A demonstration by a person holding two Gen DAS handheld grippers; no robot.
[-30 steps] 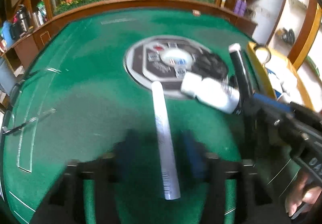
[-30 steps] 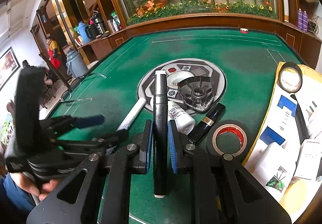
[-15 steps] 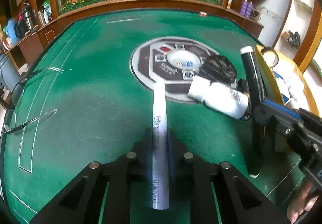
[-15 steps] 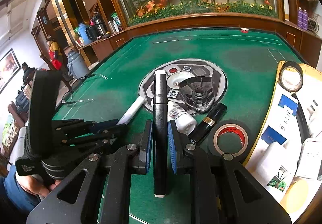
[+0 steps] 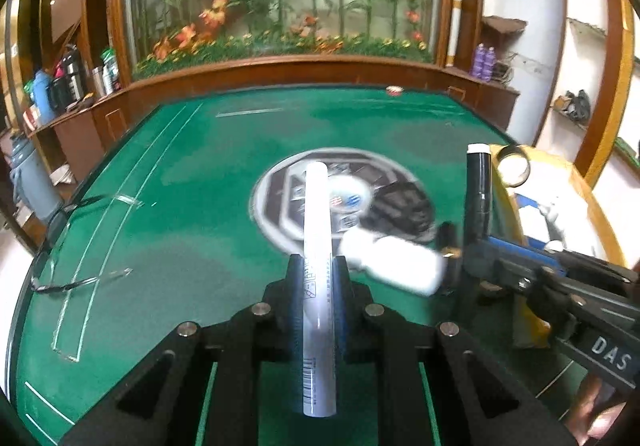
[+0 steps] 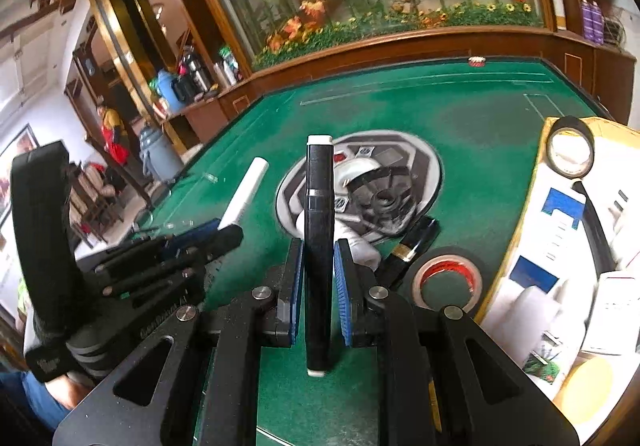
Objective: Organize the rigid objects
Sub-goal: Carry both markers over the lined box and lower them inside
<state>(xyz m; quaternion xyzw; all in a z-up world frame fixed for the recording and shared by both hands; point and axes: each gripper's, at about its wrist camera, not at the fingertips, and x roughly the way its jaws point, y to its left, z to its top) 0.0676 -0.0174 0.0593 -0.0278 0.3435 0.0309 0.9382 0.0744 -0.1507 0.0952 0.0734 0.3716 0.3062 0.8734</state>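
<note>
My left gripper (image 5: 318,266) is shut on a white marker (image 5: 316,230) and holds it lifted above the green felt table (image 5: 180,205). My right gripper (image 6: 318,252) is shut on a black marker (image 6: 319,205) with a white cap end, held above the table. The black marker also shows in the left wrist view (image 5: 478,189), and the white marker in the right wrist view (image 6: 246,189). A white bottle (image 5: 394,260), a black fan-like part (image 6: 380,197), a black and gold tube (image 6: 412,244) and a tape roll with a red core (image 6: 446,280) lie on the felt.
A yellow-rimmed tray (image 6: 536,181) at the right holds a black tape roll (image 6: 570,151), white boxes and other items. A round grey panel (image 6: 424,165) sits in the table's middle. A wooden rail (image 5: 280,65) borders the far side. Clear strips (image 5: 80,282) lie at the left.
My left gripper has lifted the white marker off the felt and tilted up, so more of the far wall shows. The right gripper with the black marker has risen a little too.
</note>
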